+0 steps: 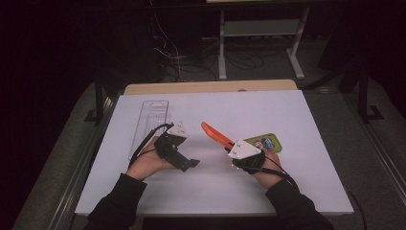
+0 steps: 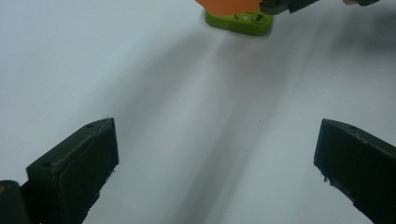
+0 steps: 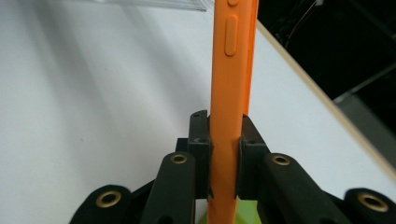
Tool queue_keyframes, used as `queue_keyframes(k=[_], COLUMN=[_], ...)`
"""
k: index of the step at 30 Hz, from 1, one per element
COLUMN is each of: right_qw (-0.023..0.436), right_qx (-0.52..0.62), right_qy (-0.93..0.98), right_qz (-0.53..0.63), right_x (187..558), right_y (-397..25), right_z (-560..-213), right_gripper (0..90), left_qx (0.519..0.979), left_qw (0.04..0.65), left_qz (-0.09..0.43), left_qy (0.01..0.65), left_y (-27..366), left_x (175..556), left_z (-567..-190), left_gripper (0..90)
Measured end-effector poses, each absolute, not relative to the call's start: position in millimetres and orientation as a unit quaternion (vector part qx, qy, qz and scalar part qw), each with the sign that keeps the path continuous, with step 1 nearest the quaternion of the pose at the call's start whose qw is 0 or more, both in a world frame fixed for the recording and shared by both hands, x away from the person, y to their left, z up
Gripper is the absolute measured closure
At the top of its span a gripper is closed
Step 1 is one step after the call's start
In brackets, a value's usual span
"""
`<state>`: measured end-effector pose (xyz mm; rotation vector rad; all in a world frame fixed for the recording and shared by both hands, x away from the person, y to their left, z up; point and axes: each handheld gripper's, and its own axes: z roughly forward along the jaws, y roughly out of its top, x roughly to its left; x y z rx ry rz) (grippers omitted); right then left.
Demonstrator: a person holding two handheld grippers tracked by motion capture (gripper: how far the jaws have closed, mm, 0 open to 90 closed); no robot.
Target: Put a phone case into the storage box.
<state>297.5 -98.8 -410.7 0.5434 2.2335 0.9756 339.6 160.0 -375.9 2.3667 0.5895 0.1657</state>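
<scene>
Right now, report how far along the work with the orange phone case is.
Done: the right gripper has the orange phone case clamped edge-on and lifted, as the high view shows. In hand: carrying it above the white table, near the green case. Left: setting it down; the left gripper is open, idle beside the clear tray.

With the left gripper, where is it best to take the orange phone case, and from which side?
Probably its free far end, coming from the left gripper's side. The right gripper already clamps the near end across the thin edges, and the orange phone case juts up-left off the table, so that end is open. Its jaws stand wide enough.
</scene>
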Motion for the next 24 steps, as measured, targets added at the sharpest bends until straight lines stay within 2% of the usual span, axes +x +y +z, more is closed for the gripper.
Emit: queue_keyframes(k=[13,20,24], right_qw=[0.201,0.124,0.104], right_qx=[0.287,0.352,0.375], right_qy=[0.826,0.792,0.776], right_qz=[0.442,0.484,0.497], right_x=[310.9,319.0,322.3], right_y=[-112.4,-121.8,-127.0], right_z=[-408.1,-410.6,-412.8], right_gripper=[78.4,78.4,78.4], left_qx=[0.907,0.905,0.9], left_qw=[0.345,0.347,0.354], left_qz=[0.064,0.068,0.067], left_qy=[0.234,0.236,0.244], left_y=[160.5,162.2,163.1], left_x=[339.9,341.3,341.5], left_z=[-375.6,-374.0,-373.1], left_gripper=[0.0,0.0,0.0])
